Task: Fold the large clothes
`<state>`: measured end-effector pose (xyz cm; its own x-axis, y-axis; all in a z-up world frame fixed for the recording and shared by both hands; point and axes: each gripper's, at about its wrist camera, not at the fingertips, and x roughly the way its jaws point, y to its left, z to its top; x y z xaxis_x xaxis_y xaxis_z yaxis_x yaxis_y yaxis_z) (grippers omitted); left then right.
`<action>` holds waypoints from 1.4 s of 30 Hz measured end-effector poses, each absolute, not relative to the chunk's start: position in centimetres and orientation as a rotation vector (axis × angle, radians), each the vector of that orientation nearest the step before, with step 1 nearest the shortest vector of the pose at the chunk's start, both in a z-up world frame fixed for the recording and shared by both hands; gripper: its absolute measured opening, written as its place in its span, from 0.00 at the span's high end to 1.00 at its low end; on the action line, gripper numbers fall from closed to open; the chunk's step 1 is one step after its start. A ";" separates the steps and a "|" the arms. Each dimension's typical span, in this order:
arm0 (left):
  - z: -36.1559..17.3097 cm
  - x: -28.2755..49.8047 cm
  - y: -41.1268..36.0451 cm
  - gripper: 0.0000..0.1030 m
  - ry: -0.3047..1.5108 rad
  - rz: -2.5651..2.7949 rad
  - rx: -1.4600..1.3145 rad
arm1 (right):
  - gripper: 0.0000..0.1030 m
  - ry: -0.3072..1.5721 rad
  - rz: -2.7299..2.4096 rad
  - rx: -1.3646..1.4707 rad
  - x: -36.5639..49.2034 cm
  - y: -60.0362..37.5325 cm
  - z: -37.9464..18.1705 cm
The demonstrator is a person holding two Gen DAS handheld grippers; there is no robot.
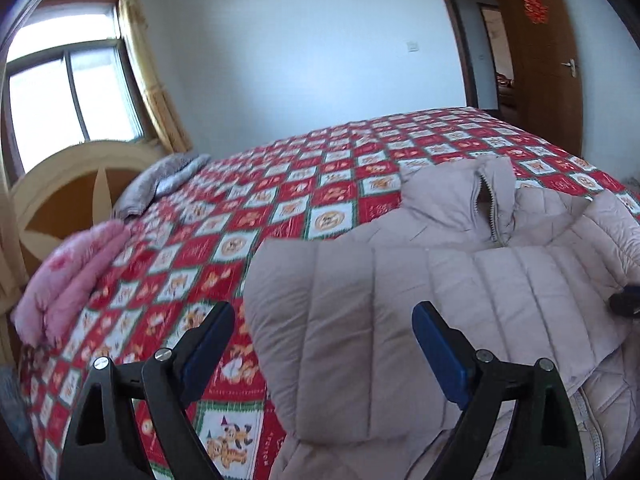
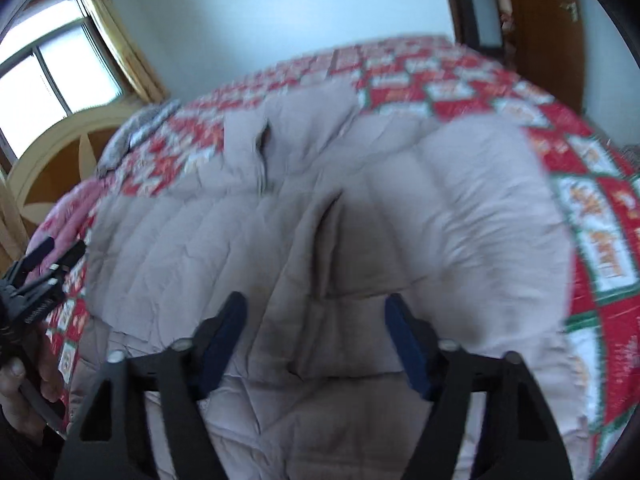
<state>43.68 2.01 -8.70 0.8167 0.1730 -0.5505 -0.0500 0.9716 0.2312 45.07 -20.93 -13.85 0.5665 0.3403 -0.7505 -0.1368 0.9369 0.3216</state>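
A pale pink quilted puffer jacket (image 1: 400,280) lies on the bed with both sleeves folded across its front and its zip collar (image 1: 490,196) standing up at the far end. My left gripper (image 1: 324,320) is open and empty, just above the jacket's left folded sleeve. My right gripper (image 2: 316,312) is open and empty, hovering over the middle of the jacket (image 2: 320,208). The right wrist view is blurred. The left gripper also shows at the left edge of the right wrist view (image 2: 44,264). The right gripper's tip shows at the right edge of the left wrist view (image 1: 626,300).
The bed carries a red, white and green checked cover (image 1: 248,216). A pink folded blanket (image 1: 68,280) and a grey cloth (image 1: 164,180) lie by the round wooden headboard (image 1: 64,192). A window (image 1: 68,100) is at left and a brown door (image 1: 548,60) at right.
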 end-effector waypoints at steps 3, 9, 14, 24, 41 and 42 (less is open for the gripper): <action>-9.2 43.3 3.0 0.12 0.615 0.127 0.219 | 0.83 0.940 0.305 0.252 45.1 -20.8 -14.5; -10.3 44.6 4.0 0.12 0.653 0.159 0.240 | 0.90 0.916 0.210 0.132 43.4 -22.2 -14.0; -11.0 45.7 3.0 0.12 0.698 0.170 0.254 | 0.67 0.930 0.150 0.107 43.3 -22.6 -13.4; -11.1 49.7 0.9 0.12 0.698 0.121 0.222 | 0.35 0.744 0.153 0.142 43.4 -19.9 -8.3; -16.9 50.7 0.4 0.06 0.754 0.112 0.200 | 0.35 0.855 0.139 0.042 45.8 -17.0 -15.6; -17.0 50.8 0.4 0.05 0.755 0.113 0.197 | 0.35 0.852 0.135 0.036 45.8 -16.9 -15.7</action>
<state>50.77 0.43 -17.02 0.7231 0.1718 -0.6690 -0.0307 0.9756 0.2174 45.75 -16.93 -15.72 0.6508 0.1335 -0.7474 -0.1044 0.9908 0.0861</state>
